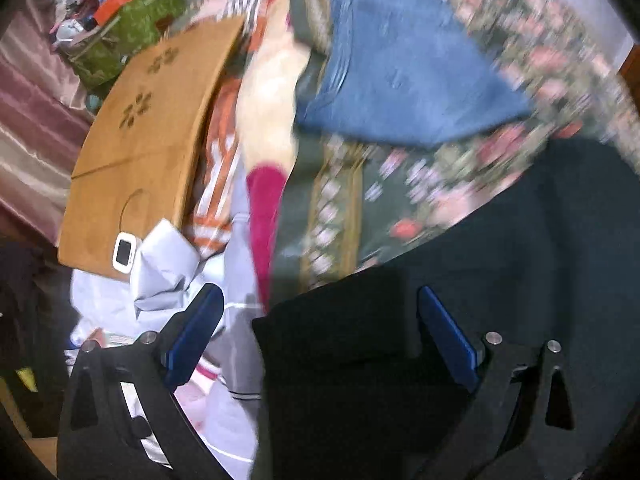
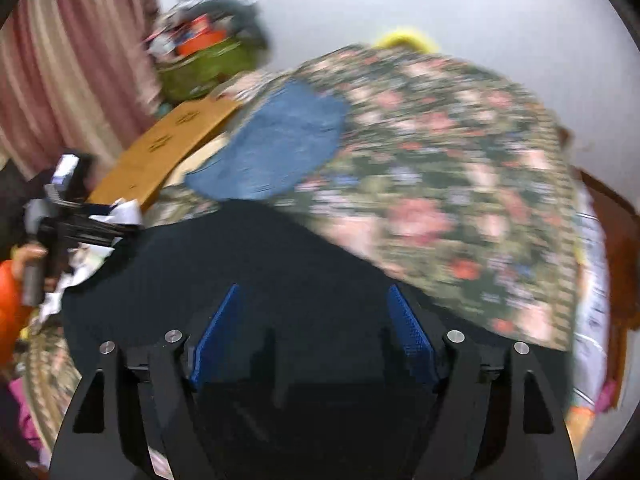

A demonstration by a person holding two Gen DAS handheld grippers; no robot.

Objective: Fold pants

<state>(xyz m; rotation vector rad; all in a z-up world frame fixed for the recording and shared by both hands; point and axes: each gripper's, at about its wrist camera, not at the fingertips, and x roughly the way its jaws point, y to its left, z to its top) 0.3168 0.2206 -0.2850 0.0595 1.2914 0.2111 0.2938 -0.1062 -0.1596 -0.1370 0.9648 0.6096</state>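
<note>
The work surface is a bed covered by a floral bedspread (image 2: 440, 184), dark green with pink and red blossoms; a pale wall rises behind it and a pink-striped curtain (image 2: 68, 64) hangs at far left.

In the left wrist view, the left gripper (image 1: 320, 312) stands wide, nothing pressed between its two blue pads. To its left lies a heap of pale crumpled clothes (image 1: 168, 276), with one small white device (image 1: 124, 250) resting on one brown cardboard sheet (image 1: 148, 148) ahead-left. Beyond that is a green bundle (image 1: 136, 36) topped with clutter. The black pants (image 1: 460, 292) lie directly under and to the right of this gripper, their left edge running between the fingers. Straight ahead sits one folded pair of blue jeans (image 1: 400, 76).

In the right wrist view, the right gripper (image 2: 314, 312) is released too, its pads apart above the black pants, which spread beneath and ahead of it. The left gripper shows far left at the pants' edge. Both views are motion-blurred.
</note>
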